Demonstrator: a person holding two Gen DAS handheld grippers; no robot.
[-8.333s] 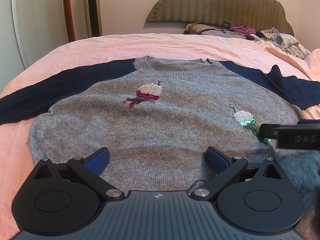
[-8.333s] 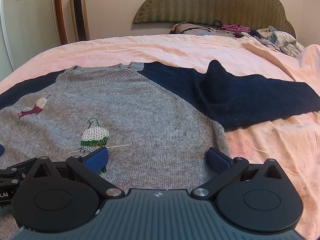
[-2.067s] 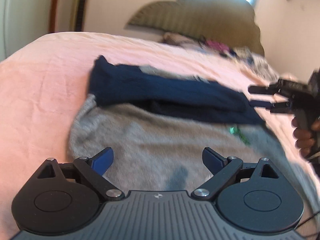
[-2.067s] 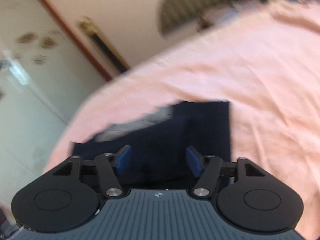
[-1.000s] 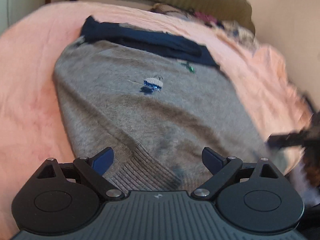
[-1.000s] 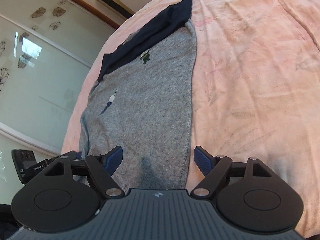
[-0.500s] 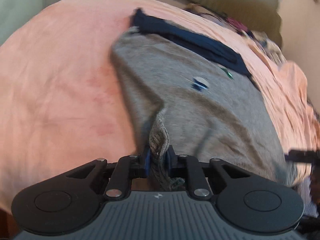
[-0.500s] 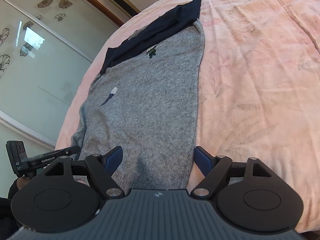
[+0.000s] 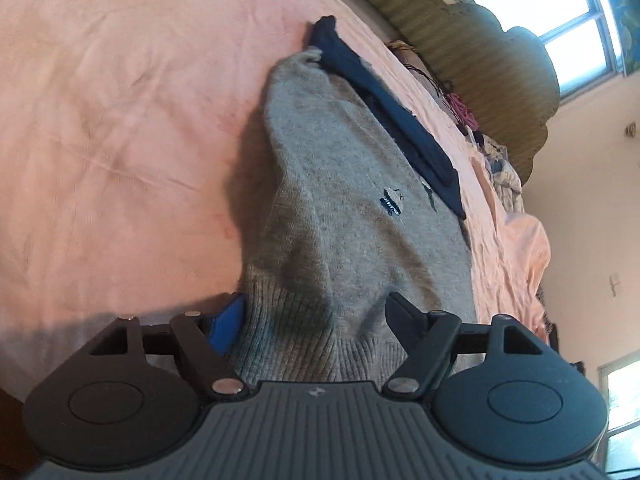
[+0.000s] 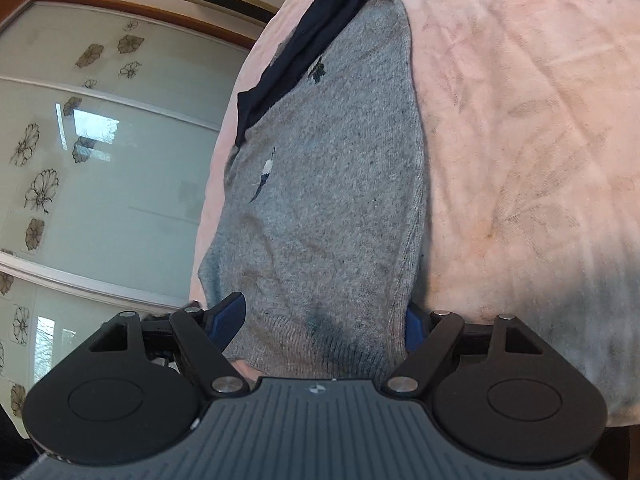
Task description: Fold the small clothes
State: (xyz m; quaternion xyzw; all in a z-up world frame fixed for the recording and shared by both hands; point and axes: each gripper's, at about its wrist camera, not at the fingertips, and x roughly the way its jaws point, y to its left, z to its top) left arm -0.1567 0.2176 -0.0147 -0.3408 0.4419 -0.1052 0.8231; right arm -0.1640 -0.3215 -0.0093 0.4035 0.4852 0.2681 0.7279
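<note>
The grey sweater (image 9: 352,208) lies flat on the pink bed (image 9: 120,120), navy sleeves (image 9: 404,128) already folded across the top end at about 1 o'clock in the left wrist view, and the ribbed hem (image 9: 304,340) is the end nearest both cameras. So the step in hand looks like picking up the hem to fold the bottom half up toward the sleeves. The left hand-held gripper (image 9: 316,316) has its jaws spread wide with the left hem corner bunched between them, not pinched; the right hand-held gripper (image 10: 324,320) is the same, released and straddling the right hem corner (image 10: 320,340). My take on doing it well: pinch both corners at the ribbing itself, not the softer knit above it, and bite both layers, or only the top one comes up. Close both sides at matching height so the fold line stays square. Then lift low and carry toward 12 o'clock, laying the hem just short of the navy sleeves. This knit looks floppy and stretchy, so a slow, even pull should keep the side edges lined up.
</note>
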